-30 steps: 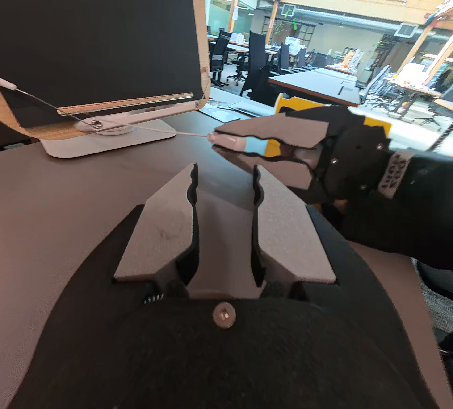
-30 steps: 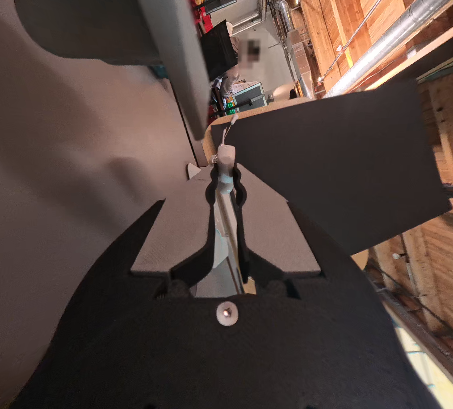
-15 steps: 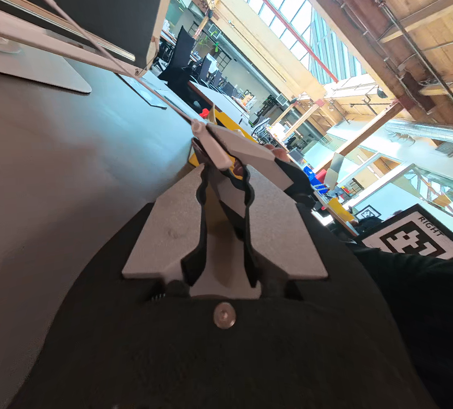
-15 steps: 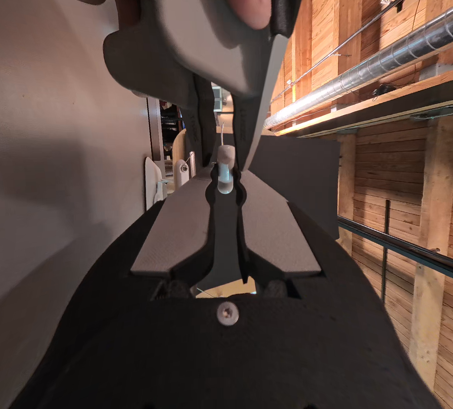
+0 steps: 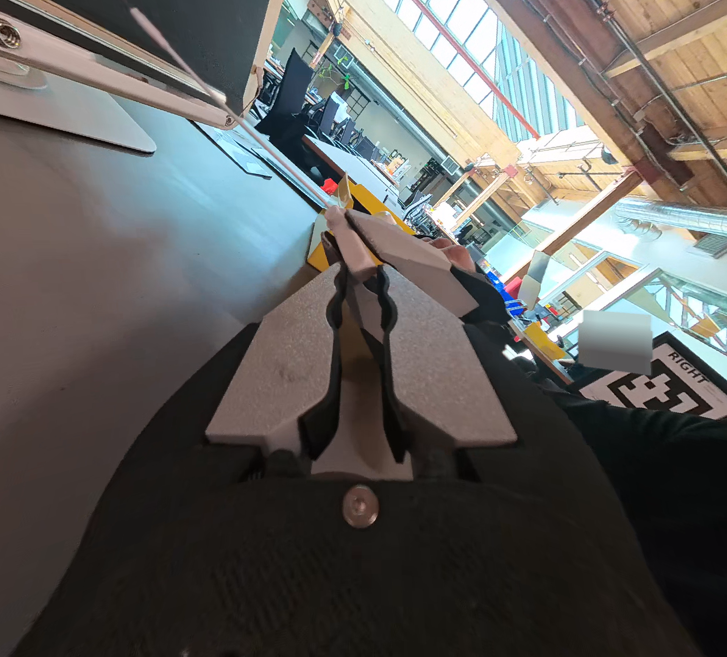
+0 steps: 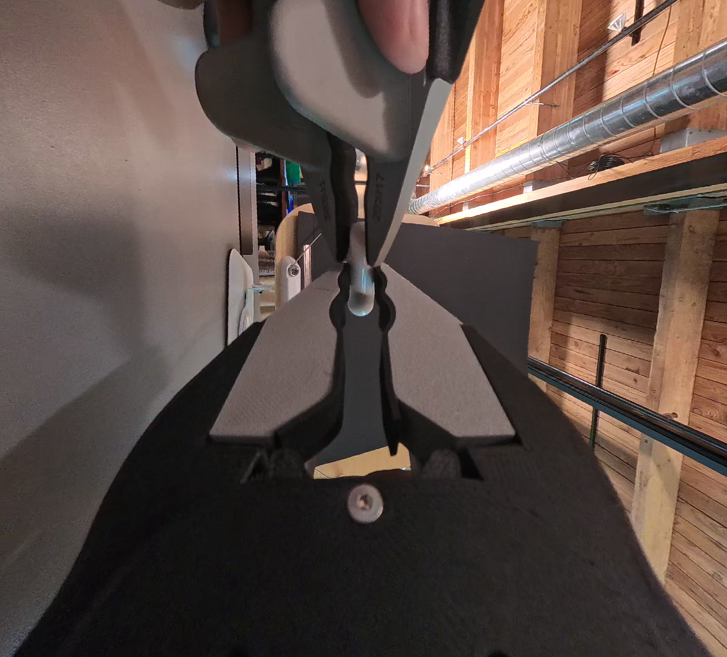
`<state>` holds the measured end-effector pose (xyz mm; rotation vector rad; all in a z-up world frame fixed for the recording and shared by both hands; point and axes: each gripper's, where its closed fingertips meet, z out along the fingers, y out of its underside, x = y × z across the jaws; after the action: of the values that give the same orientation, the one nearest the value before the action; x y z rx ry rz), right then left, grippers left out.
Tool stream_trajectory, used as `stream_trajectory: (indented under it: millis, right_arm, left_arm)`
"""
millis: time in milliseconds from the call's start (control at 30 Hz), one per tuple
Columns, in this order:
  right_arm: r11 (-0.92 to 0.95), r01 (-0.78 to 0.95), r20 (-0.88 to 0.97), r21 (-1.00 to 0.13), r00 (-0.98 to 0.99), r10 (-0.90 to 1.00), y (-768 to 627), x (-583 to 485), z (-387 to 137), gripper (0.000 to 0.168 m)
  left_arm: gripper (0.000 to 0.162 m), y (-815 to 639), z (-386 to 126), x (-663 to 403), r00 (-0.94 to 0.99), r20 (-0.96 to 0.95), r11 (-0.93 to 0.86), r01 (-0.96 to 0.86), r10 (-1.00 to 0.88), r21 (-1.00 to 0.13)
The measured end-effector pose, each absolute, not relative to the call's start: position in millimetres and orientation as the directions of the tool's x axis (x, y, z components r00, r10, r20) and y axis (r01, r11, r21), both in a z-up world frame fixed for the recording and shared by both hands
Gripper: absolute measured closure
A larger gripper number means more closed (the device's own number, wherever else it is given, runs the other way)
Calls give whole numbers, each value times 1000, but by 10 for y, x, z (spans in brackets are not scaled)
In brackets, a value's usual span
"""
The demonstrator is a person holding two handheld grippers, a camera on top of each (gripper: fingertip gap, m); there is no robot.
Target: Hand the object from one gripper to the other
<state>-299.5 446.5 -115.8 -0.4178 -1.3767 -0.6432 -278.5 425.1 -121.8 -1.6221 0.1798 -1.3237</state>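
The table [image 5: 118, 284] is wide, flat and smooth, grey-brown with a pale shine. At its far end stands a big dark board [image 5: 157, 0] with a light wooden rim, on a flat white base [image 5: 78, 118] with rounded corners. Behind the board runs a high wooden roof with windows [image 5: 491, 28]. Closer than the board, well above the table, the two grippers meet tip to tip. Each has a rough black body and two grey, grainy, wedge-shaped fingers with wavy black inner edges. The left gripper [image 5: 360, 278] is tipped far over on its side, and its fingers are close together with a thin gap, right at the object. A second ago it sat level and wide open, well apart from the object, so it has rolled, closed in and come up to it. The right gripper [image 6: 360, 278] points at the board and pinches the object [image 6: 360, 292], a small, smooth, pale, round-ended tube. In the right wrist view the left gripper's tips squeeze the tube's far end too. A thin white string [image 5: 189, 63] runs from the tube toward the board. A bare fingertip [image 6: 393, 8] presses on the left gripper's grey finger.
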Motion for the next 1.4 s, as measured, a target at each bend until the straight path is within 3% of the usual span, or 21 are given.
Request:
stream_trajectory:
  millis: [100,167,367,467,700,767,833,867,933,1067,1233,1400]
  right_arm:
    - [769,629,981,112,52,-185,4437,-3008,-1179,160]
    - [776,622,981,108,58,-184,4415,-3017,-1176,160]
    - [779,623,989,75,52,-137,4452,-3024,-1224,159]
    - [776,630,997,-37,73,-11,4530,-3027,-1289,156]
    - [702,629,936,-335,136,325,4701,-2921,-1458,154]
    - [618,574,817,-537,173,550,4722,-2900,-1565,155]
    - [443,472,562,-762,142,815,4609,-2942,-1665,147]
    - [357,420,439,-834,115,891,4543,-2962,-1653,140]
    - [225,317,246,-921,29,969,4391,-2973,-1573,144]
    - [22,160,9,-987,-86,996,4235,-2912,-1309,144]
    - [-191,-43,-178,-981,-209,961,4164,-2783,-911,143]
    - [-306,-88,-282,-948,-212,936,4294,-2709,-832,147]
  left_arm:
    - [140,4264,-1184,-2821,343,700,-515,492,-626,-702]
    - [148,4263,-1189,-2844,343,696,-512,490,-631,-706]
    - [149,4290,-1251,-2855,432,646,-484,432,-630,-761]
    - [152,4388,-1287,-2964,541,587,-418,413,-602,-809]
    - [153,4450,-1232,-3173,600,554,-341,439,-578,-831]
    - [152,4443,-1153,-3231,599,546,-304,462,-586,-833]
    - [152,4396,-1053,-3212,578,518,-270,463,-630,-845]
    - [152,4374,-1024,-3186,574,500,-258,452,-649,-854]
    - [152,4332,-968,-3135,584,438,-211,416,-683,-884]
    - [152,4197,-801,-3044,587,293,-80,361,-755,-929]
    - [153,4156,-807,-2944,572,255,-62,334,-779,-941]
    - [152,4151,-919,-2826,567,225,-85,262,-792,-961]
